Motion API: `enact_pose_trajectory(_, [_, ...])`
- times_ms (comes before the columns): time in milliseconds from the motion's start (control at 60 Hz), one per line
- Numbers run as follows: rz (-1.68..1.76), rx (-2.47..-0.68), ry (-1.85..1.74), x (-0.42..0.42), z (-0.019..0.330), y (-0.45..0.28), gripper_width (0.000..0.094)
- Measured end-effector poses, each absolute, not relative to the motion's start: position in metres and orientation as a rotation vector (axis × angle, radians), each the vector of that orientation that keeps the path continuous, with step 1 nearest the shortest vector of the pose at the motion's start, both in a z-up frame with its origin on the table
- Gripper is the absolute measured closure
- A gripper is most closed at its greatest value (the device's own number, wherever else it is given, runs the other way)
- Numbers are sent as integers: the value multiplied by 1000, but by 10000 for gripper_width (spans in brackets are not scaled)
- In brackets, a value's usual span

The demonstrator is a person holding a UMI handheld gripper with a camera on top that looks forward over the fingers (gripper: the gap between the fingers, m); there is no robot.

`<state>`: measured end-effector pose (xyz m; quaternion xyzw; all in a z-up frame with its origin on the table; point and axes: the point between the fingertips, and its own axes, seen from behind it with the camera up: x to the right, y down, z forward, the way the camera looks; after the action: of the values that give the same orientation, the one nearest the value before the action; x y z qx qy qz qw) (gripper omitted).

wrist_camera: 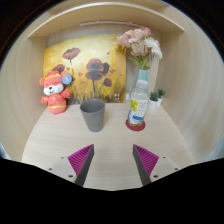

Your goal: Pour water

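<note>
Open gripper [112, 160] faces water bottle [138, 103] and grey cup [93, 114] on a wooden table [60, 135].

The fingers [80, 160] stand apart with nothing between them, well short of both vessels. The bottle stands upright on a red coaster [135, 125], ahead of the fingers and to the right of the cup; its long axis runs vertical, cap up. The cup, mouth up, sits just left of the bottle and apart from it. Behind the bottle rises a vase of flowers [140, 48]; left of the cup are a plush toy [54, 92] and a poppy painting [88, 68]. Reaching the bottle likely calls for a forward move, slightly rightward.
</note>
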<state>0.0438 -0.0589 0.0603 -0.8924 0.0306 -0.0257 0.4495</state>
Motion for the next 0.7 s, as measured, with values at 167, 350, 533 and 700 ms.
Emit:
enact_pose_trajectory(167, [-41,-2160,39,-12,112,-82,140])
enact_pose_trajectory(350, [-25,-2088,4,-53,164,-95,143])
enact_pose_trajectory(533, [-19,-2058,-9,-74,187,-107,141])
enact_pose_trajectory(700, [-28,-2048,-10,-84,197,-113,139])
